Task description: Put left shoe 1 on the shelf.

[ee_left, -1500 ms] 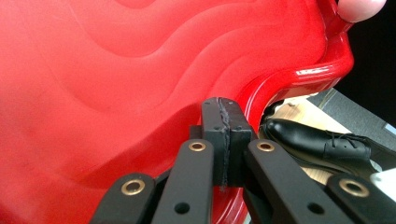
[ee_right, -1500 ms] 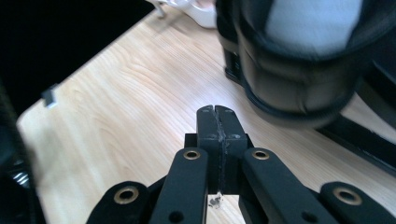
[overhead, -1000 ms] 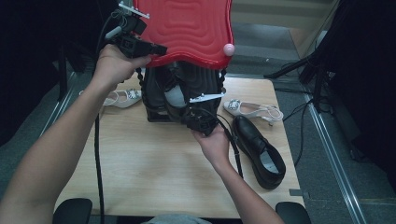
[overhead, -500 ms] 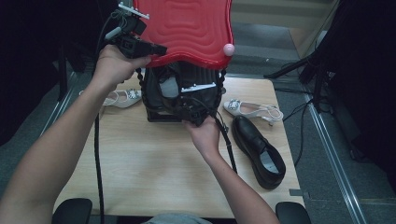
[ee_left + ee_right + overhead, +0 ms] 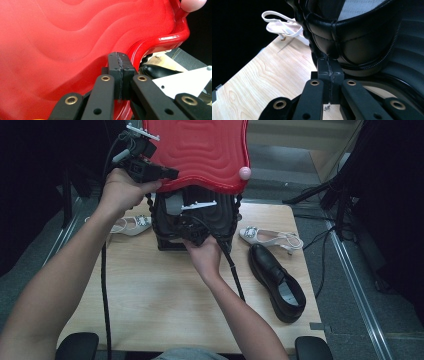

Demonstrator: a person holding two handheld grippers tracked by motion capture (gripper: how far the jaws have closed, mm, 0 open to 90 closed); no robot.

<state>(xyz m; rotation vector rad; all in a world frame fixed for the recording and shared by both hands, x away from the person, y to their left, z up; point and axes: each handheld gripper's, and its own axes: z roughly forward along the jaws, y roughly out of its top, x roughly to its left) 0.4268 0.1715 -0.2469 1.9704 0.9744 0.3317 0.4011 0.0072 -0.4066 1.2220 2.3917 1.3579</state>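
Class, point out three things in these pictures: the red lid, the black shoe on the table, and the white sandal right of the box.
red lid (image 5: 200,150), high view, ridged top.
black shoe (image 5: 277,282), high view, upper.
white sandal (image 5: 267,237), high view, strap.

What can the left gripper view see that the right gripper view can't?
The left gripper view looks along shut jaws at the edge of the big red lid, with a pink knob at its top corner. The right gripper view instead looks at a black shoe close in front of its shut jaws, a white sandal and the wooden table. Both views share a pair of black jaws pressed together at the bottom.
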